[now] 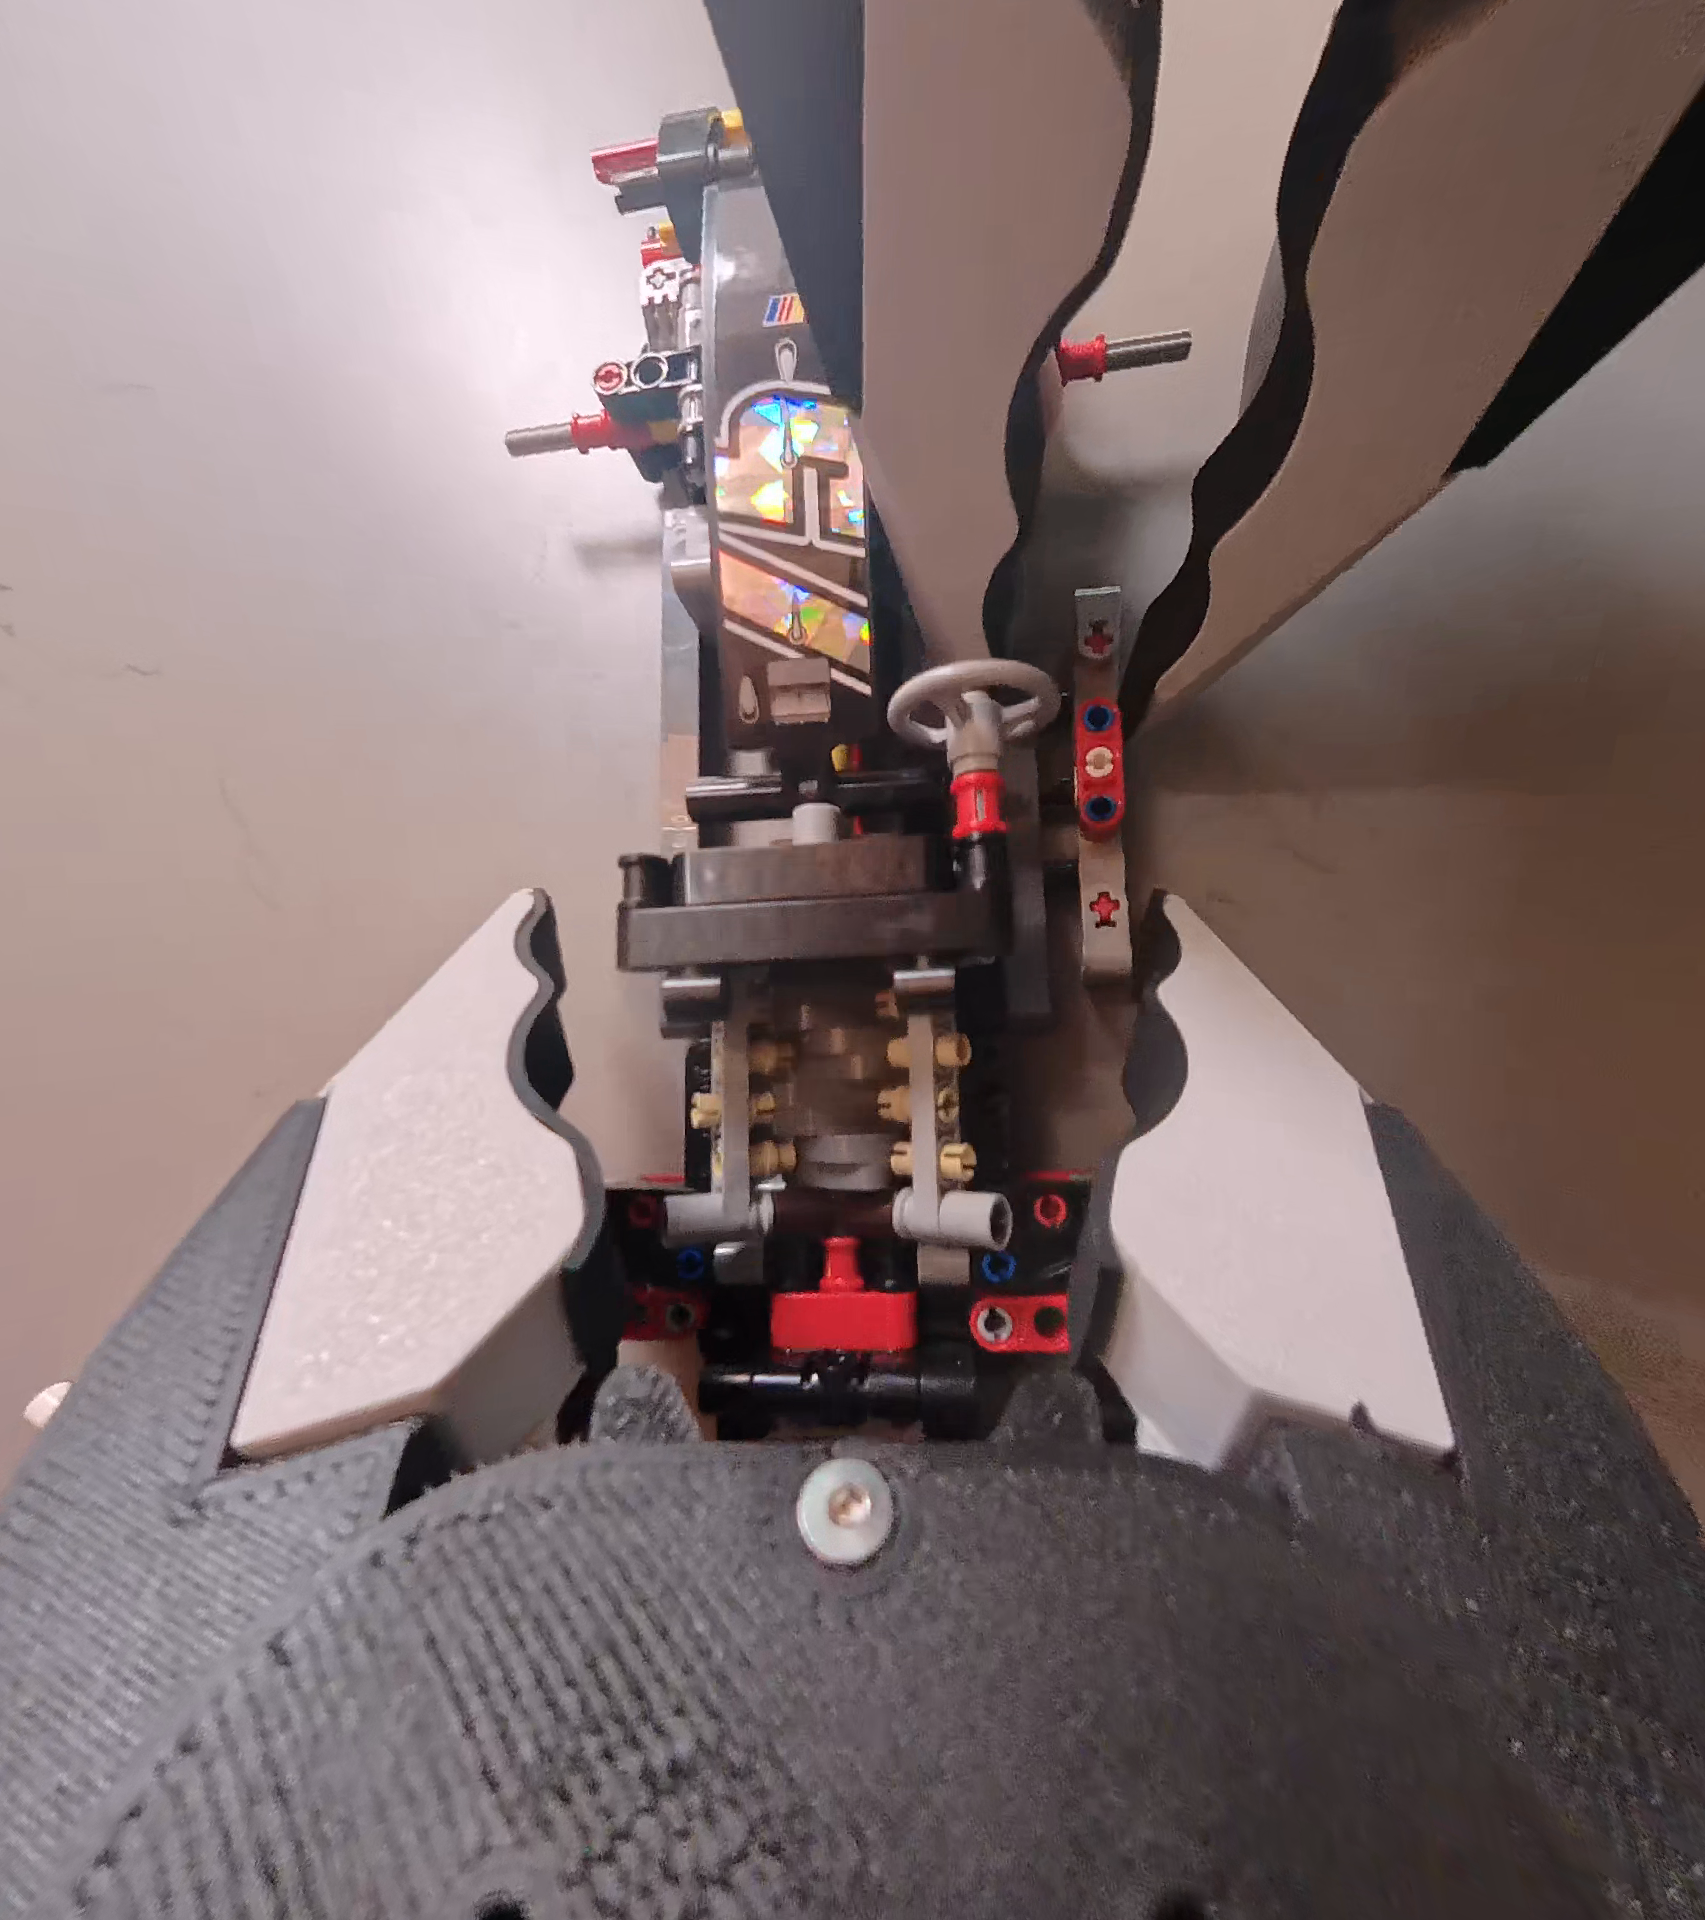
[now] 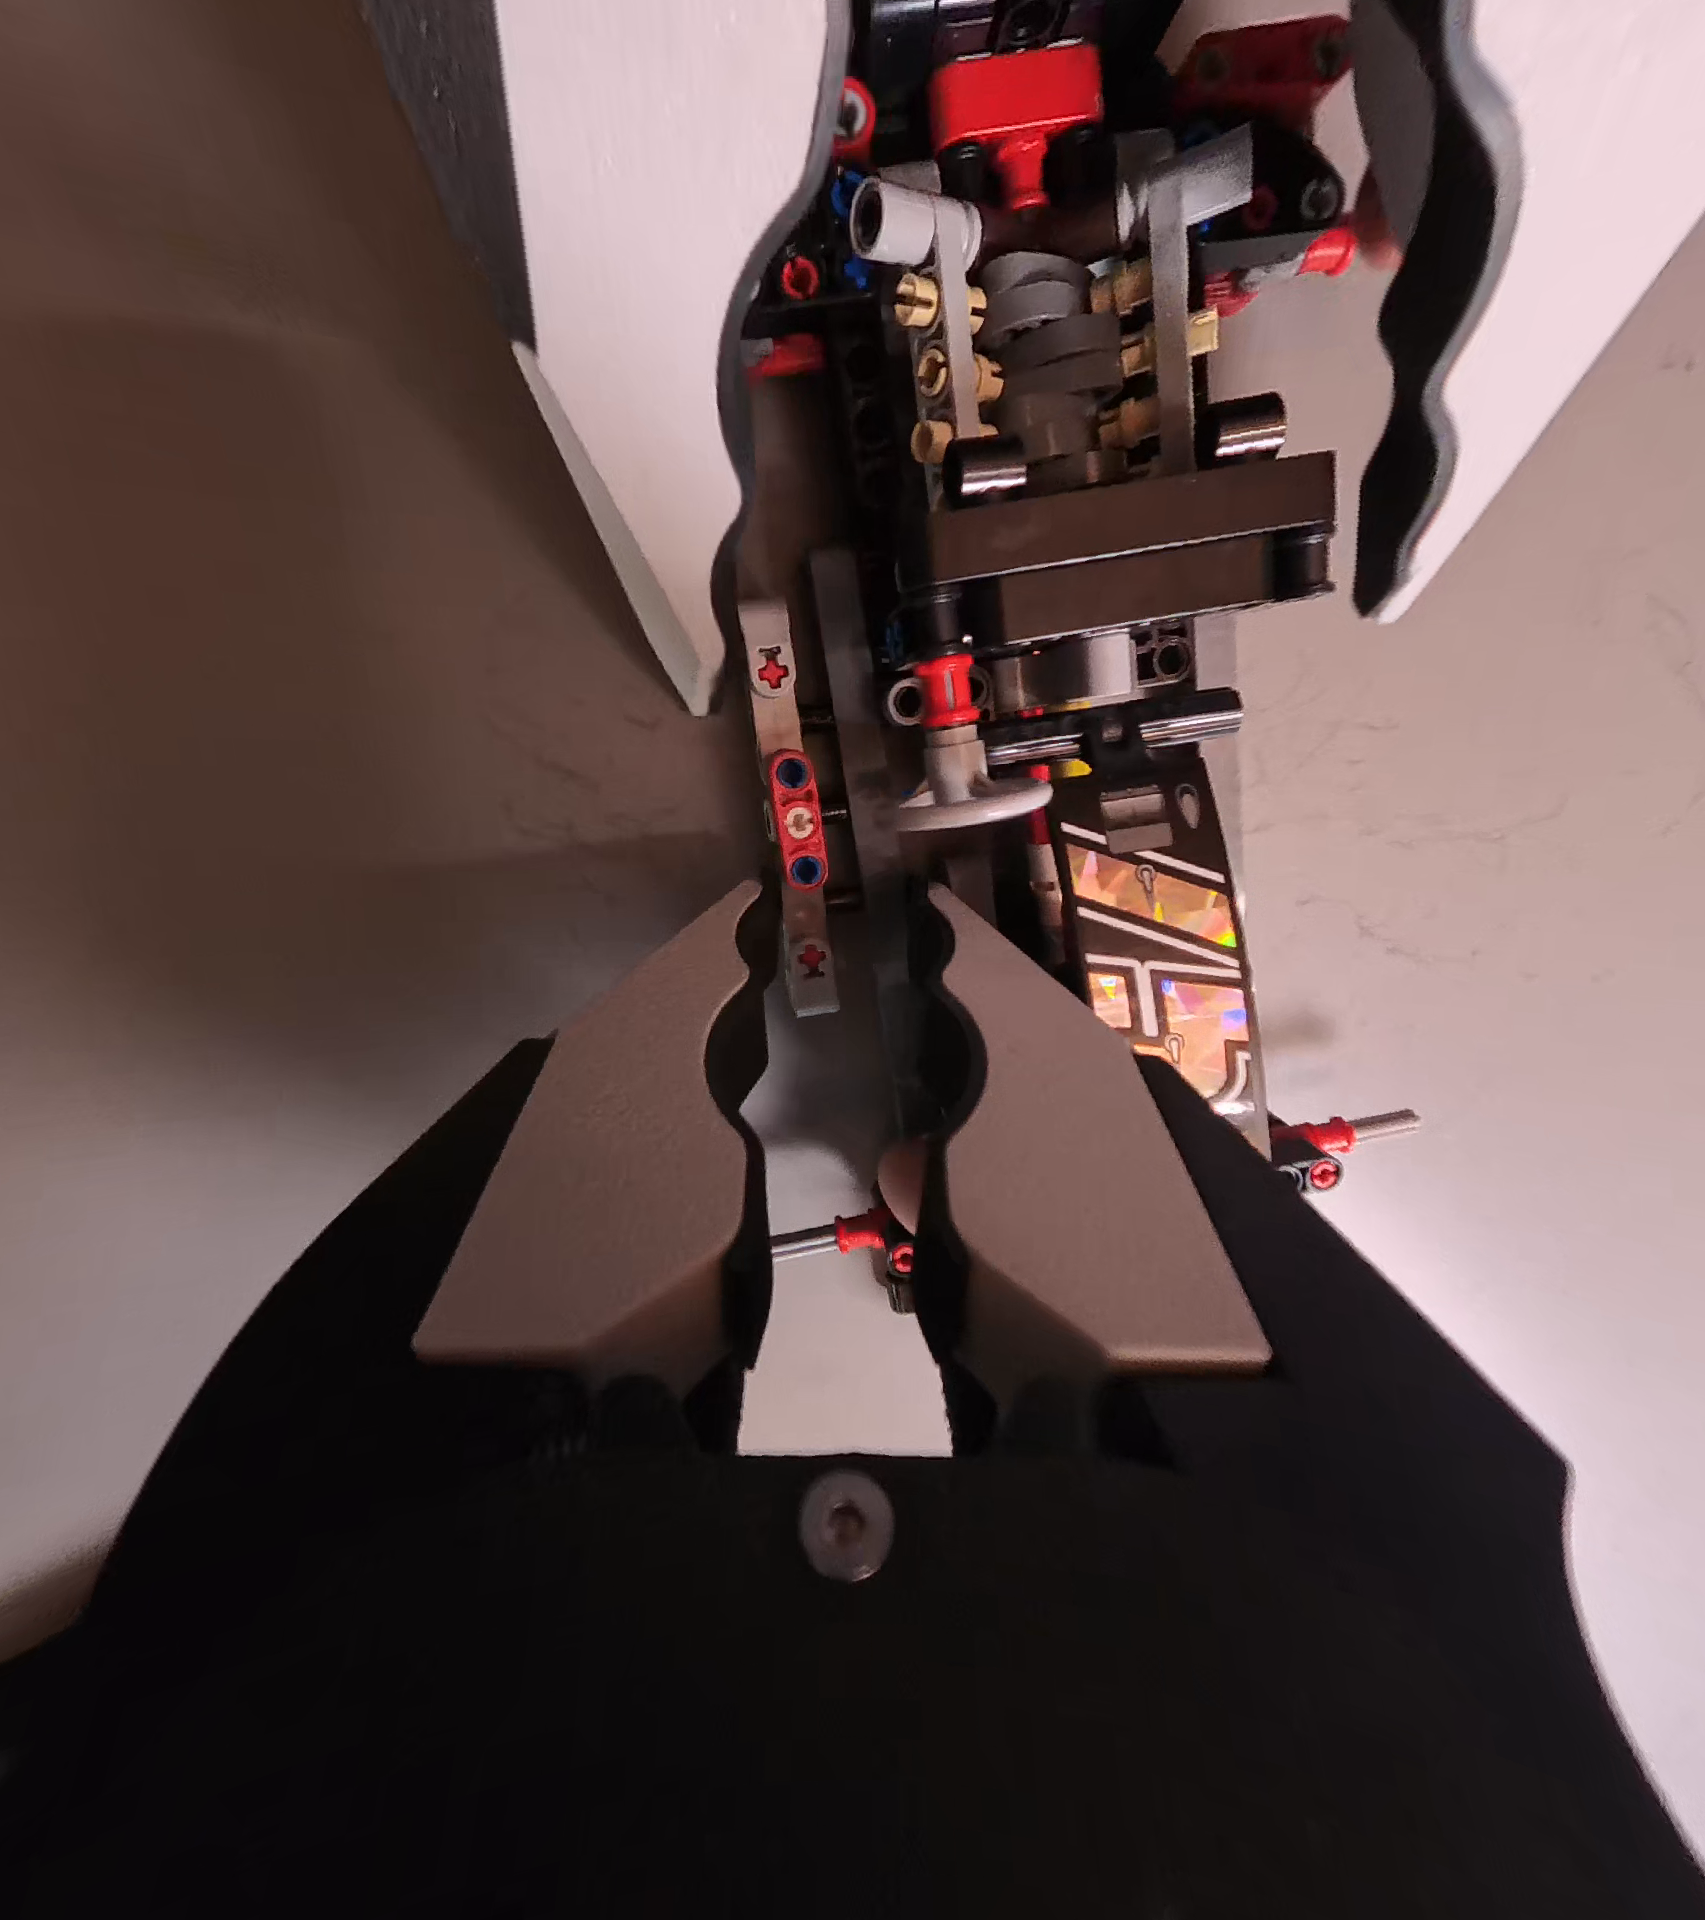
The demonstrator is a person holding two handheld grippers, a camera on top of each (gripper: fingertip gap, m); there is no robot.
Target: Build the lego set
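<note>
A long black, grey and red lego car (image 1: pixel 806 914) lies on the table between both grippers. It has a grey steering wheel (image 1: pixel 973 701) and a black panel with shiny foil stickers (image 1: pixel 791 499). My left gripper (image 1: pixel 848 914) is shut on the car's rear end, its fingers pressed against the red side pieces. In the right wrist view the car (image 2: pixel 1128 540) runs away from me. My right gripper (image 2: pixel 843 899) is closed to a narrow gap around the end of a grey beam (image 2: pixel 806 966) with a red connector on the car's side. It also shows in the left wrist view (image 1: pixel 1066 655), coming in from the far end.
The beige table (image 1: pixel 204 623) surrounds the car. Grey axles with red bushes (image 1: pixel 567 431) stick out sideways near the car's front. Two small white pieces (image 1: pixel 37 1408) lie at the left edge of the left wrist view. There is about 5 centimeters between the tips of the two grippers.
</note>
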